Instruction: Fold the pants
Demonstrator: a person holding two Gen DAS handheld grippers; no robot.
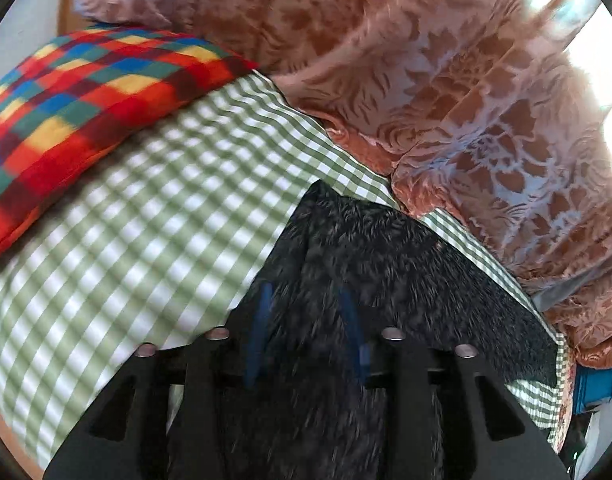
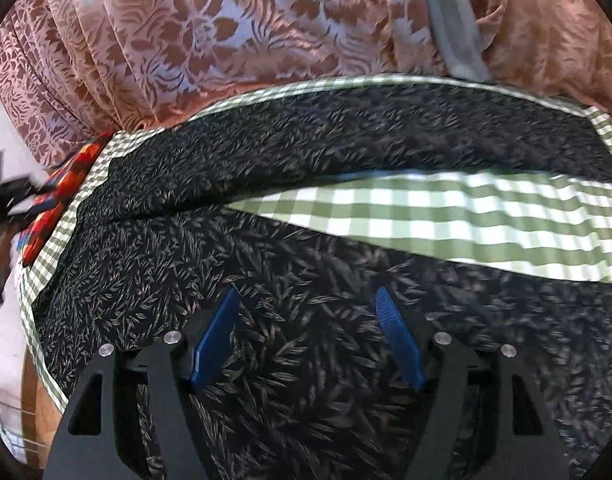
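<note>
A pink-and-rust floral damask bedspread [image 2: 210,40] fills the far side of both your views, bunched in heavy folds along the back edge of the bed. In front of it a green-and-white gingham sheet [image 1: 146,216] covers the surface you work on, smooth and brightly lit on the left.

On that sheet lie the dark pants printed with small pale leaves [image 2: 306,144], spread across most of your right wrist view. Their two legs run side by side toward the right, parted by a wedge of bare gingham that narrows toward the left, where the legs join. Through your left wrist camera the same fabric shows as a dark triangle reaching from the gripper toward the bedspread, one edge lying along the gingham.

A fleece pillow in red, blue, yellow and green checks [image 1: 66,112] rests on the sheet at the upper left of the left view, well apart from the pants; a sliver of it shows at the left edge of the right view.

Your right gripper [image 2: 308,336] hangs over the nearer leg, its blue fingers [image 2: 216,336] spread wide with nothing between them. Your left gripper [image 1: 306,336] sits over the pants fabric, blue fingers also apart though blurred; whether any cloth is caught between them cannot be told.
</note>
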